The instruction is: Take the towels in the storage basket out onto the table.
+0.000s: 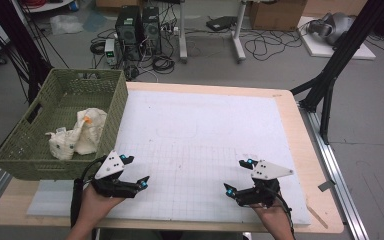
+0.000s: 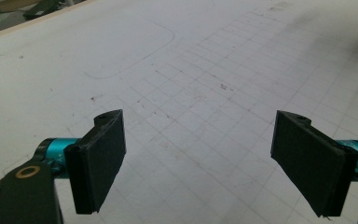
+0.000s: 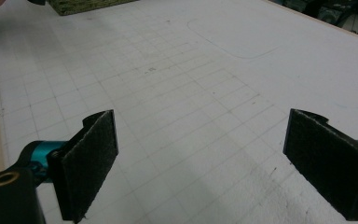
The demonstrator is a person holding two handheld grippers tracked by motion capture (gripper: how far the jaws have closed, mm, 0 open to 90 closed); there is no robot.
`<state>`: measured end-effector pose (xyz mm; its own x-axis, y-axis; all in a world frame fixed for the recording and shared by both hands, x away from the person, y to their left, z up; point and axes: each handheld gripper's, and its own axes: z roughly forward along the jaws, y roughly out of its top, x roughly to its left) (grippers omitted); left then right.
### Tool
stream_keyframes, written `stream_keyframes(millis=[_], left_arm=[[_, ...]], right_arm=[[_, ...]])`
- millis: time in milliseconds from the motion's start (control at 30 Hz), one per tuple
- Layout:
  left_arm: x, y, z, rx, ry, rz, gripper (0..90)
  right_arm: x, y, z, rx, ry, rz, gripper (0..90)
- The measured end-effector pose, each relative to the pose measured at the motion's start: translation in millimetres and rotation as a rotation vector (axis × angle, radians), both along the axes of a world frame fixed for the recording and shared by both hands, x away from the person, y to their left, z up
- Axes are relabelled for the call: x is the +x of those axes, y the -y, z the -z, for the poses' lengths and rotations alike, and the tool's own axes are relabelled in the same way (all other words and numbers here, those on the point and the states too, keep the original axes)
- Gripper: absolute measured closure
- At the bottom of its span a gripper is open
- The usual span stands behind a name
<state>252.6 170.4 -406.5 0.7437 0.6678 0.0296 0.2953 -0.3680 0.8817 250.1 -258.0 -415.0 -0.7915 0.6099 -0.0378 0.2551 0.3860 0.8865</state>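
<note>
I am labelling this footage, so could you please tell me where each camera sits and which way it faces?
High view: above the person's side, looking forward and down on the white mat and green basket; forearms, left hand-held gripper, right hand-held gripper.
Left gripper view: rides the left hand-held gripper, looking along its open jaws at the mat.
Right gripper view: rides the right hand-held gripper, jaws open, facing the mat, basket at the top edge.
All share the gridded mat.
</note>
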Motion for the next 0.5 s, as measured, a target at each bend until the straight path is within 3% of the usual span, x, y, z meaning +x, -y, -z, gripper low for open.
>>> stream_keyframes(millis=[200, 500], left_arm=[[0.8, 2.9, -5.4, -0.014, 0.005, 0.007, 18.4], [9.1, 11.0, -25.7, -0.061, 0.014, 0.062, 19.9]], right_arm=[[1.4, 0.4, 0.4, 0.005, -0.004, 0.001, 9.2], [2.5, 2.6, 0.4, 0.013, -0.004, 0.004, 9.2]])
